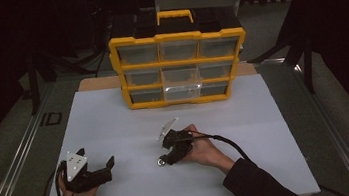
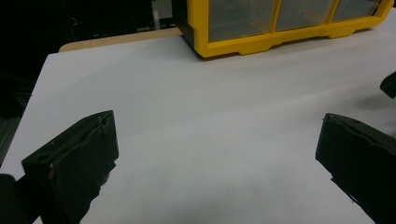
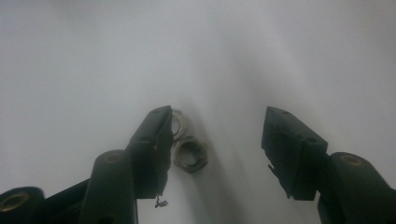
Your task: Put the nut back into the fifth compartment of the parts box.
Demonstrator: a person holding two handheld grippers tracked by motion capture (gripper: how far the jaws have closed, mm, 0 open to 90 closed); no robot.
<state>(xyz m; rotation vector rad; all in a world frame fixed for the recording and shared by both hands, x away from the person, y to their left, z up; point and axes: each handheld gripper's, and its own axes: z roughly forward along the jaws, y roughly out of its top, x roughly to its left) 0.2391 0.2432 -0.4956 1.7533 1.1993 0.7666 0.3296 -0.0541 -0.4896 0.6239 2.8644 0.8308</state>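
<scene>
Two small metal nuts [image 3: 189,154] lie touching each other on the white table top [image 1: 131,128]; in the high view they are a small shiny spot [image 1: 162,163]. My right gripper [image 3: 217,116] points down over them, open. The nuts sit between its jaws, close against the left jaw, with a wide gap to the right jaw. In the high view my right gripper [image 1: 168,157] is at mid-table, held in a hand. Near the front left edge, my left gripper [image 1: 96,156] rests open, and nothing lies between its jaws [image 2: 217,119].
A yellow drawer organiser [image 1: 179,67] with clear drawers and a handle stands at the back of the table; its lower corner [image 2: 261,42] is ahead of the left gripper. A cable [image 1: 228,141] trails from the right gripper. Dark floor surrounds the table.
</scene>
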